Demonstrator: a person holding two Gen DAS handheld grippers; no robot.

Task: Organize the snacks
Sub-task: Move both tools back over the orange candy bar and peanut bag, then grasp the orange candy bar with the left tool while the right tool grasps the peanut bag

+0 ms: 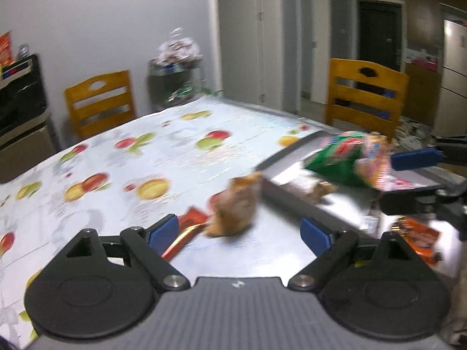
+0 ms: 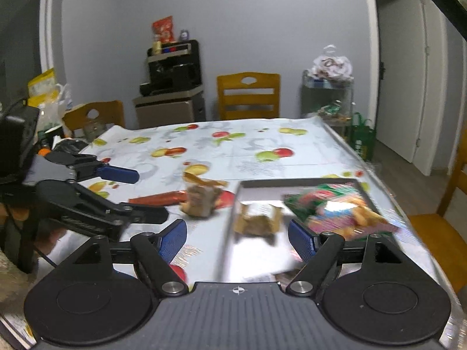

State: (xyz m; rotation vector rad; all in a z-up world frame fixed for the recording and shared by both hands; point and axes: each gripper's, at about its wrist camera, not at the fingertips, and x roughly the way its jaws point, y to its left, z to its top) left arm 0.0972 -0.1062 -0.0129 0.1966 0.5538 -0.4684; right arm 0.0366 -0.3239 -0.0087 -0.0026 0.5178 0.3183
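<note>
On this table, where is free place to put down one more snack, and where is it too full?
Free: the fruit-print tablecloth beyond the snacks, toward the wooden chair. Crowded: the shiny metal tray with the green packet, and the brown snack and red stick left of it.

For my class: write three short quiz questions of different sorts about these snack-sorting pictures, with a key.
1. True or false: the metal tray already holds the green snack bag.
2. Multiple choice: the long red snack stick lies (A) in the tray, (B) on the tablecloth, (C) on a chair.
3. Fill in: the jaws of both the left hand-held gripper and the right hand-held gripper stand ____.

Key: 1 true; 2 B; 3 open.
</note>
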